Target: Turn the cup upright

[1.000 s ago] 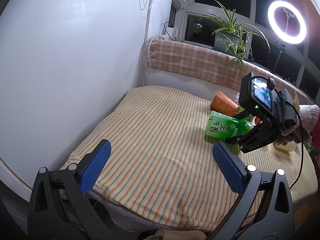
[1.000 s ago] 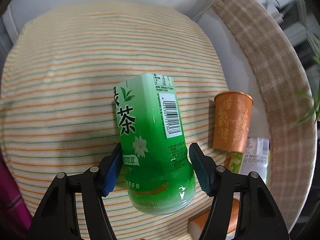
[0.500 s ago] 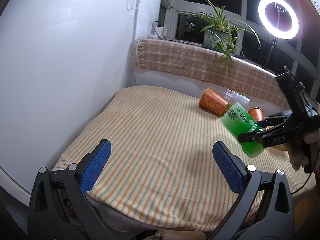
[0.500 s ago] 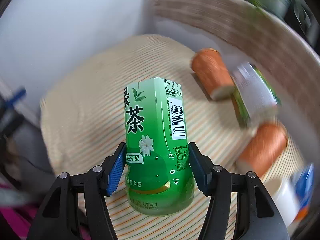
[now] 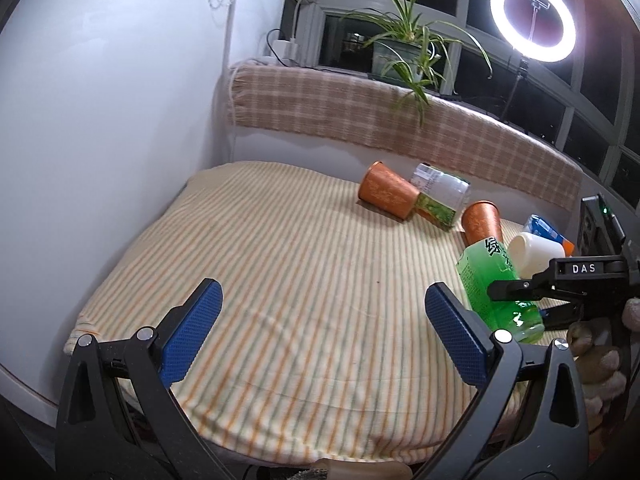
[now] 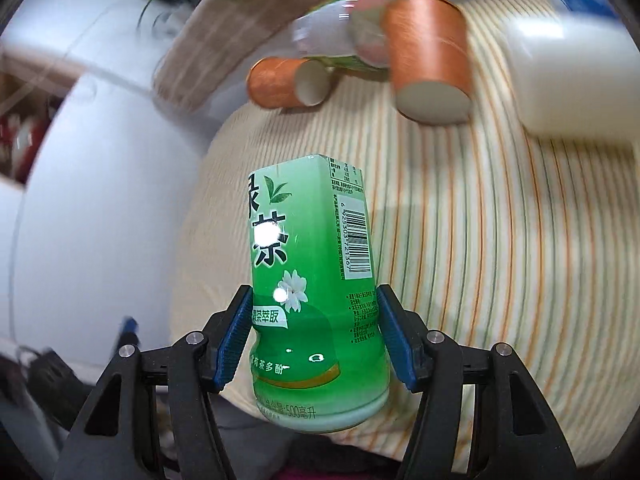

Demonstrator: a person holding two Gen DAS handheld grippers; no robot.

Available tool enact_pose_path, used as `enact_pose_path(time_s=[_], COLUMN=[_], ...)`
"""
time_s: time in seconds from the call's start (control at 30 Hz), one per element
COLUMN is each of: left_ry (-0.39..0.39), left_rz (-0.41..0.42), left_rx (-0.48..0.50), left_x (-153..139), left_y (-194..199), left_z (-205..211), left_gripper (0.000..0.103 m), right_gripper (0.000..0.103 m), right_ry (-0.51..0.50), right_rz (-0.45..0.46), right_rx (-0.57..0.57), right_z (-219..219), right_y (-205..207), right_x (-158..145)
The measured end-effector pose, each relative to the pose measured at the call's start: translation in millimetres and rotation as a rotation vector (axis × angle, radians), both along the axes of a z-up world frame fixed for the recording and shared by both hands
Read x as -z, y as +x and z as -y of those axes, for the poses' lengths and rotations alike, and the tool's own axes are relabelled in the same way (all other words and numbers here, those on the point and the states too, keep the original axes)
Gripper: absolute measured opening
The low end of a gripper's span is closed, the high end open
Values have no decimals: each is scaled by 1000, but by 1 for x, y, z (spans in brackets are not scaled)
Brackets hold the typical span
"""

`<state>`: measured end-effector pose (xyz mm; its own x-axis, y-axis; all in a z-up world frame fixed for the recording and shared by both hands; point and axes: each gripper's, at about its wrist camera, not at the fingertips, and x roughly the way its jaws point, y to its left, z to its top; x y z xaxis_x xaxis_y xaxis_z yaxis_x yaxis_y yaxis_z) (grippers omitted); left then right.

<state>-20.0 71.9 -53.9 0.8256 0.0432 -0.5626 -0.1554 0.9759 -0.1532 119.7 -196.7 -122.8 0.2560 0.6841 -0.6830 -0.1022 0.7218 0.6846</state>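
The right tool [image 6: 316,336] pinches a green tea bottle [image 6: 312,280] at its lower body, one blue pad [image 6: 234,340] on each side. In the left wrist view the bottle [image 5: 496,284] hangs tilted, with the right tool [image 5: 520,286] at the right margin of the striped cloth [image 5: 300,280].

The left tool [image 5: 320,336] is spread wide and holds nothing. It hovers over the near edge of the cloth. Ahead of it lies a broad bare stretch of cloth. To its left the cloth ends at a white wall [image 5: 100,120].

Beyond the right tool, two orange cups are visible. One orange cup [image 5: 386,194] lies on its side, touching a clear bottle [image 5: 438,198], also lying flat. The second orange cup [image 5: 480,222] is just past the held bottle; whether it stands or lies cannot be told. A white container [image 5: 534,250] sits just beside that cup. A plaid-covered ledge [image 5: 400,124] bounds the far edge.
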Motion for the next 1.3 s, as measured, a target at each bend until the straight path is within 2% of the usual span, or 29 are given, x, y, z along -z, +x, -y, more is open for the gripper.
enact_pose_path(time_s=[0.13,0.3,0.4,0.5,0.6,0.7,0.87,1.0,1.07,1.2,1.27,1.3], left_ry=[-13,-28,-43,-37,-61,-143,-324,-471,-540,-583,-631,-646], left_rz=[-10,-18,-23,-26,-47,-98,-223,-335,-386,-469,-516,-533], left_rx=[26,62,79,100,147,209,347,427,446,452,464,465], left_x=[0,-3,-5,-7,-8,-6,3,17,27,46,57,62], left_y=[3,6,10,15,25,42,83,117,134,158,168,172], left_z=[6,11,12,15,19,21,31,42,48,57,60,62], left_gripper=[103,103,103,103,103,103,100,100,96,92,91,87], right_gripper=[61,63,63,75,75,75,75,75,75,75,75,75], right_ry=[56,33,31,20,26,47,-48,-68,-81,-103,-105,-106], right_rz=[-57,-61,-50,-12,41,108,254,267,266,254,248,245], right_rx=[105,138,130,114,92,95,169,255,298,352,375,383], right_z=[8,6,12,13,18,33,67,102,119,141,149,152], right_y=[3,7,0,-1,-8,-20,-53,-75,-85,-99,-102,-103], right_x=[15,21,18,12,1,-13,-35,-40,-40,-37,-35,-34])
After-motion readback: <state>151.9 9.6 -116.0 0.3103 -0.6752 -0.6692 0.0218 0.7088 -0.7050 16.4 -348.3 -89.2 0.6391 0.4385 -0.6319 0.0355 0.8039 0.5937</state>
